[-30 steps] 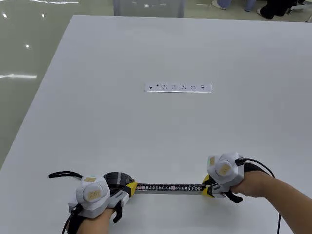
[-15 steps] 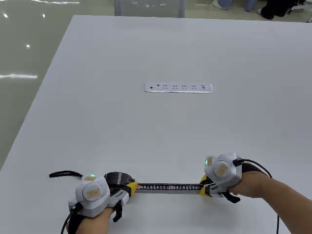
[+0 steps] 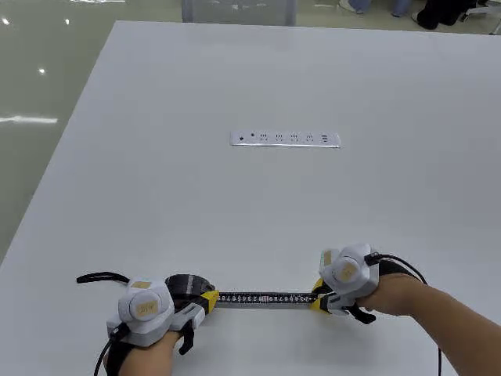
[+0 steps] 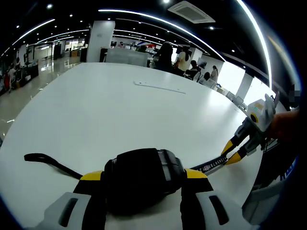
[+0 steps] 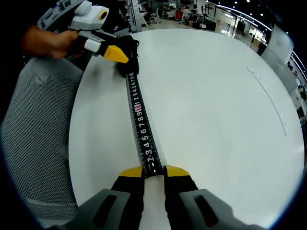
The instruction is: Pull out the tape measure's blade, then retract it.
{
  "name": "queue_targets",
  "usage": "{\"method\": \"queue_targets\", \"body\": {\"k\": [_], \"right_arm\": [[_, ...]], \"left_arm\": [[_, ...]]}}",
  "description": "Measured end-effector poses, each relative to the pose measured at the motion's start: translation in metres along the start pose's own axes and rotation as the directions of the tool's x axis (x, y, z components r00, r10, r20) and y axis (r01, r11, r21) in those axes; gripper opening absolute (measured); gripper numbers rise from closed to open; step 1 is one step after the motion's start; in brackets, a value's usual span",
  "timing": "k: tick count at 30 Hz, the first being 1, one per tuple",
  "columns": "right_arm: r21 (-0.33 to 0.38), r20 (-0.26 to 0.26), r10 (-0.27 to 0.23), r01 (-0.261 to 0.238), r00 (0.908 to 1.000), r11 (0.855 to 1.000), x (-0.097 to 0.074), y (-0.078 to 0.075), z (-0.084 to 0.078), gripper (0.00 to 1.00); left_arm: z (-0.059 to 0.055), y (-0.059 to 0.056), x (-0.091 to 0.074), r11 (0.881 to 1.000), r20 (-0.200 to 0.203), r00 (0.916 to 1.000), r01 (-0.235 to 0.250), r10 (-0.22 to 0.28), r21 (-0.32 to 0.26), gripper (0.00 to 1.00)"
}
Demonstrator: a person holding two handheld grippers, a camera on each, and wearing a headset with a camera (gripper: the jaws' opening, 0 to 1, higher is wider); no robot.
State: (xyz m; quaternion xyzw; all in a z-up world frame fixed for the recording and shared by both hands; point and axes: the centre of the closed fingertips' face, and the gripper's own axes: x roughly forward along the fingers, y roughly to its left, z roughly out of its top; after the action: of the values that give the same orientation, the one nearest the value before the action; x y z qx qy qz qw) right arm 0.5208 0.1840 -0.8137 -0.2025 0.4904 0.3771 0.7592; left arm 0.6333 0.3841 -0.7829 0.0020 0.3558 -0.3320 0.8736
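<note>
Guiding blade (image 5: 141,124) straight and flat along near edge of surface (image 3: 258,211), with left gripper (image 4: 144,176) clamped round tape measure (image 3: 188,285) case at near left and right gripper (image 5: 153,170) pinched shut on blade tip at near right; best eased in line with case mouth, slowly, no twist.

Head view taken from above, tilted down over the table (image 3: 235,78); left gripper view set low, close behind the tape measure (image 4: 141,177); right gripper view faced back along the blade (image 5: 141,124), shared by all
</note>
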Motion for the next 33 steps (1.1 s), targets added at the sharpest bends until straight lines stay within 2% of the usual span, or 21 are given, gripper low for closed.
{"method": "queue_targets", "body": {"k": [33], "right_arm": [[-0.003, 0.028, 0.017, -0.017, 0.9994, 1.000, 0.011, 0.005, 0.021, 0.14]], "left_arm": [[0.000, 0.001, 0.000, 1.000, -0.004, 1.0000, 0.005, -0.005, -0.005, 0.58]]}}
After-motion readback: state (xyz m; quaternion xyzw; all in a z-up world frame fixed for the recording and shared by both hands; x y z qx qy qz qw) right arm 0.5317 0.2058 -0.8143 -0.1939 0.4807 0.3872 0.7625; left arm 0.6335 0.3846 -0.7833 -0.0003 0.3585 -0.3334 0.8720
